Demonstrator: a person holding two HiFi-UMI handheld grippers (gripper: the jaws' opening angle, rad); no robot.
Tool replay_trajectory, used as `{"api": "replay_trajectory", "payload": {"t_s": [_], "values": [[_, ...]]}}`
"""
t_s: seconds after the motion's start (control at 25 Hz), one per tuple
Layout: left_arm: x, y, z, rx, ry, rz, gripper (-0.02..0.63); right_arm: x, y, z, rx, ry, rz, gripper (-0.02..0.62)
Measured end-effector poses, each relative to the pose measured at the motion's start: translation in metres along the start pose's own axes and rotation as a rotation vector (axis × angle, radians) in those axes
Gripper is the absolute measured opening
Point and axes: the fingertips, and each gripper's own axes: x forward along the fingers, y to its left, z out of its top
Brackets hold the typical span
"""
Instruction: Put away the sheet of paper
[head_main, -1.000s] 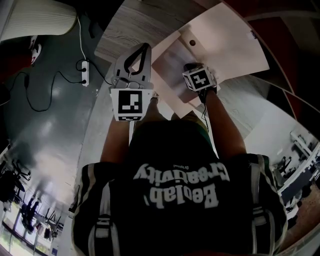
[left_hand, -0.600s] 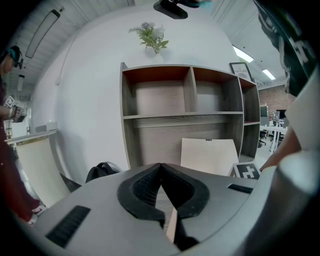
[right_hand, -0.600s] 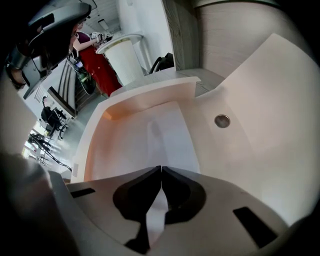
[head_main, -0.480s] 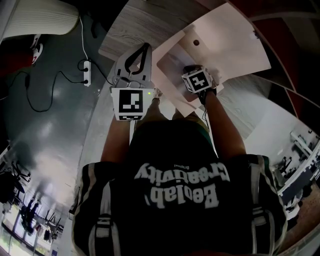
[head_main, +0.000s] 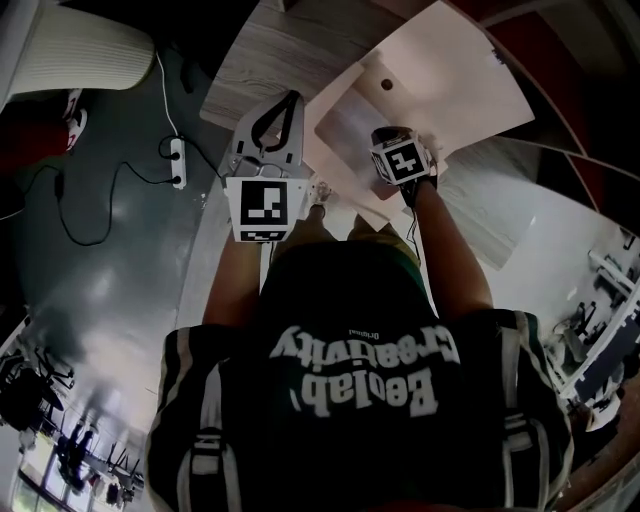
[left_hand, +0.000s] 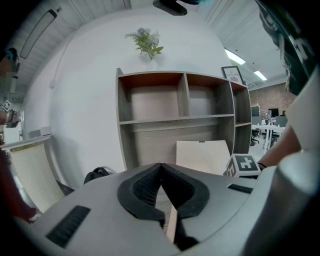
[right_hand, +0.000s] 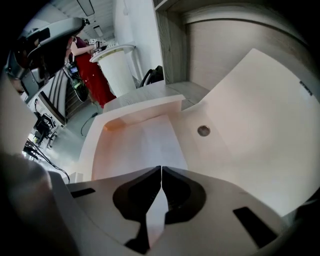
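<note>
A beige folder (head_main: 450, 70) with a round snap button (head_main: 385, 85) lies open on the wooden top. In the right gripper view the white sheet of paper (right_hand: 157, 145) lies in the folder's pocket (right_hand: 250, 110), below the button (right_hand: 203, 131). My right gripper (right_hand: 161, 168) is shut on the sheet's near edge, and it shows at the folder's near side (head_main: 388, 138). My left gripper (head_main: 292, 97) sits at the folder's left edge. Its tips (left_hand: 160, 165) meet, and a thin beige edge shows between the jaws. The folder's flap (left_hand: 202, 155) stands to its right.
A grey shelf unit (left_hand: 180, 100) with open compartments stands ahead, with a small plant (left_hand: 146, 42) on top. A dark bag (left_hand: 97, 175) lies at its left foot. A power strip with a cable (head_main: 178, 155) lies on the floor at the left. A person in red (right_hand: 92, 75) stands far off.
Almost nothing. The head view has shifted slightly, and both grippers keep their holds at the folder.
</note>
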Motion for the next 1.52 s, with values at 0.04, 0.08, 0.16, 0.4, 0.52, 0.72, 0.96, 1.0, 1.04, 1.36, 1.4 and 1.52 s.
{"api": "replay_trajectory", "payload": {"t_s": [0.04, 0.08, 0.16, 0.4, 0.52, 0.72, 0.96, 1.0, 1.04, 1.36, 1.4, 1.52], "values": [[-0.001, -0.003, 0.000, 0.006, 0.002, -0.010, 0.018, -0.005, -0.002, 0.001, 0.010, -0.015, -0.012, 0.035], [-0.001, -0.006, 0.001, 0.012, 0.003, -0.022, 0.018, -0.010, -0.005, 0.003, 0.024, -0.033, -0.025, 0.035], [-0.002, -0.012, 0.002, 0.022, 0.007, -0.045, 0.018, -0.022, -0.011, 0.005, 0.049, -0.071, -0.047, 0.035], [-0.004, -0.039, 0.004, 0.039, 0.035, -0.115, 0.018, -0.066, -0.018, 0.009, 0.103, -0.190, -0.124, 0.035], [-0.004, -0.056, 0.008, 0.057, 0.045, -0.157, 0.018, -0.092, -0.023, 0.004, 0.150, -0.253, -0.166, 0.035], [-0.004, -0.083, 0.020, 0.083, 0.036, -0.216, 0.018, -0.139, -0.030, 0.003, 0.192, -0.366, -0.231, 0.036], [-0.009, -0.120, 0.041, 0.114, 0.002, -0.282, 0.018, -0.195, -0.032, -0.002, 0.226, -0.492, -0.311, 0.037], [-0.010, -0.126, 0.044, 0.120, -0.002, -0.290, 0.018, -0.206, -0.033, -0.003, 0.231, -0.517, -0.326, 0.037], [-0.012, -0.133, 0.046, 0.124, -0.006, -0.297, 0.018, -0.216, -0.033, -0.005, 0.235, -0.542, -0.339, 0.037], [-0.032, -0.187, 0.067, 0.155, -0.030, -0.319, 0.018, -0.292, -0.038, -0.027, 0.222, -0.712, -0.426, 0.037], [-0.036, -0.193, 0.069, 0.157, -0.031, -0.318, 0.018, -0.300, -0.037, -0.032, 0.220, -0.728, -0.431, 0.037], [-0.052, -0.211, 0.074, 0.160, -0.036, -0.306, 0.018, -0.319, -0.032, -0.050, 0.224, -0.772, -0.431, 0.037]]}}
